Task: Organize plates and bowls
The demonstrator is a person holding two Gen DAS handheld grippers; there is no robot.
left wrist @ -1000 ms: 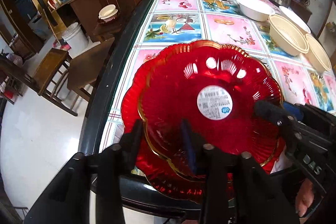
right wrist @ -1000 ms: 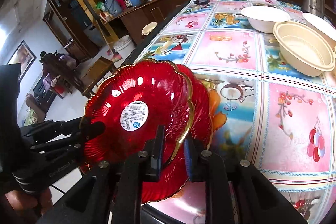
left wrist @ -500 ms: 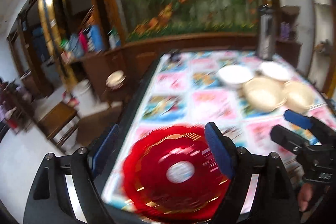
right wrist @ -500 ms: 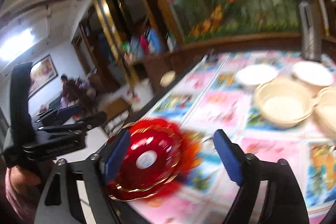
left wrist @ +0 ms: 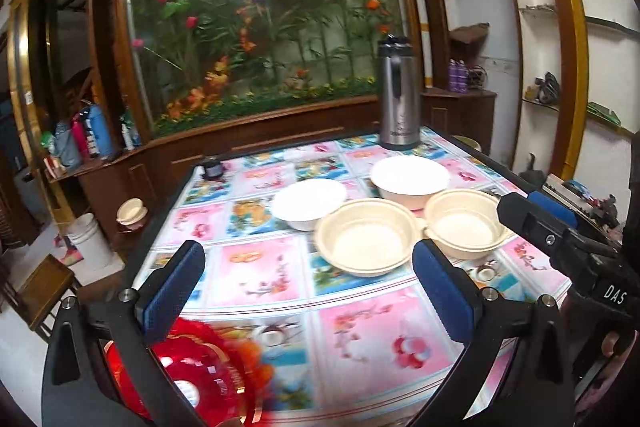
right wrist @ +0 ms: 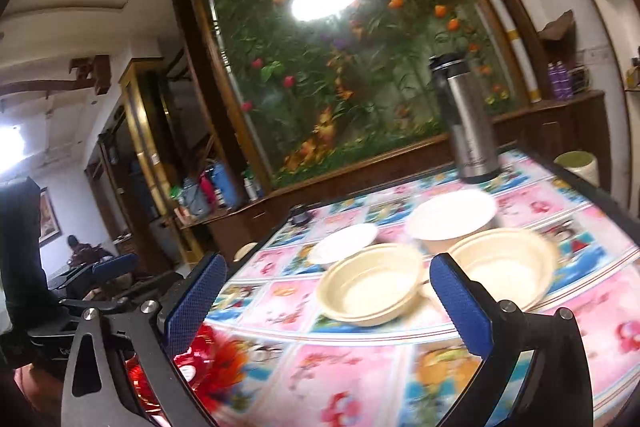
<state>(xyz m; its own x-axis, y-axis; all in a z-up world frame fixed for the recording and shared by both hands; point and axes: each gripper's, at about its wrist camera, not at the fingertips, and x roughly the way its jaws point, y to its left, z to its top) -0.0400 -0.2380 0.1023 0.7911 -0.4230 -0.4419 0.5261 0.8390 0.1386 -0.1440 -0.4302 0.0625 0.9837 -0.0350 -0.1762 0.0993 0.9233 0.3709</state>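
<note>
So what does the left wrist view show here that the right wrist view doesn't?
Only the left wrist view: the right gripper at the right edge, a white bucket on the floor. Only the right wrist view: the left gripper at the left edge, a person seated far back. Both: red plates, four bowls, a steel flask, and each camera's own open fingers.

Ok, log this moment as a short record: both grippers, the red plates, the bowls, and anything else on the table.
left gripper: open, empty, jaws just opened
right gripper: open, empty, jaws just opened
red plates: near left corner of the table, not held
cream bowls: two, side by side
white bowls: two, behind the cream ones
steel flask: upright, far edge
</note>
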